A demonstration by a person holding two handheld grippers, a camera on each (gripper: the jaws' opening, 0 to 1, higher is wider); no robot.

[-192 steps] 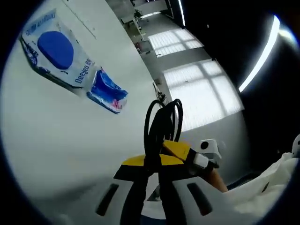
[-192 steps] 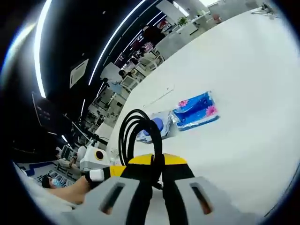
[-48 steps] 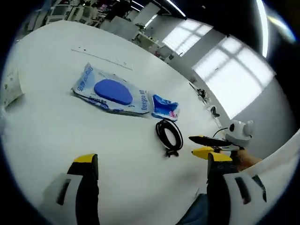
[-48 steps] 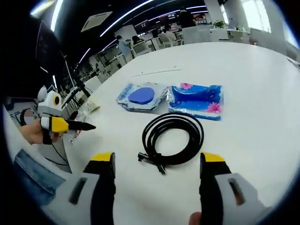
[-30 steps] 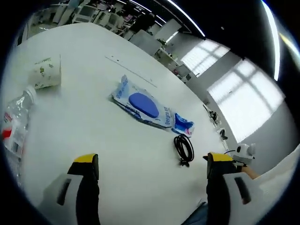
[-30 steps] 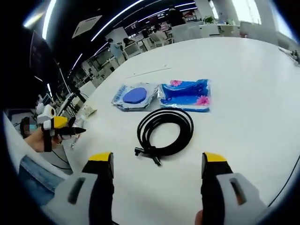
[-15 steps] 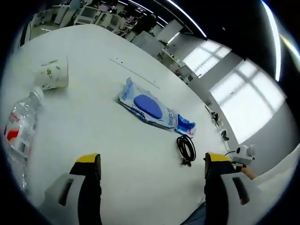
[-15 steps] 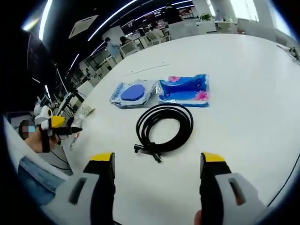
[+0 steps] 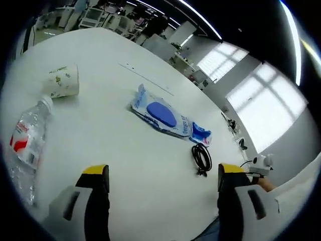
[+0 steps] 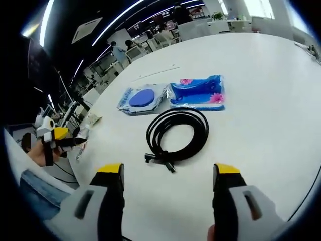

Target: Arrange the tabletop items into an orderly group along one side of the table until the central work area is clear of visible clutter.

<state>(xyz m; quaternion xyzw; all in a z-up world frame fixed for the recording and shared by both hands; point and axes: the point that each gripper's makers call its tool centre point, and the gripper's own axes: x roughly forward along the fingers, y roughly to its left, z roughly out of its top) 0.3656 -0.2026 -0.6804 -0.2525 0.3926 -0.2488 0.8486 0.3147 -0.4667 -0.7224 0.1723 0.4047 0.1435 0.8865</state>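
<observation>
Now both grippers, left gripper (image 9: 158,181) & right gripper (image 10: 168,178), gape wide, empty. Bottle (image 9: 24,148) & cup (image 9: 64,80) lie apart from the cable (image 10: 176,133)/packs; left should straddle the bottle mid-body.

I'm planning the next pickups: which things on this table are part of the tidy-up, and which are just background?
Part of the job:
coiled black cable
blue floral pack
wipes pack
paper cup, on its side
water bottle, lying flat

Background:
white table
desks and people beyond it
windows
</observation>
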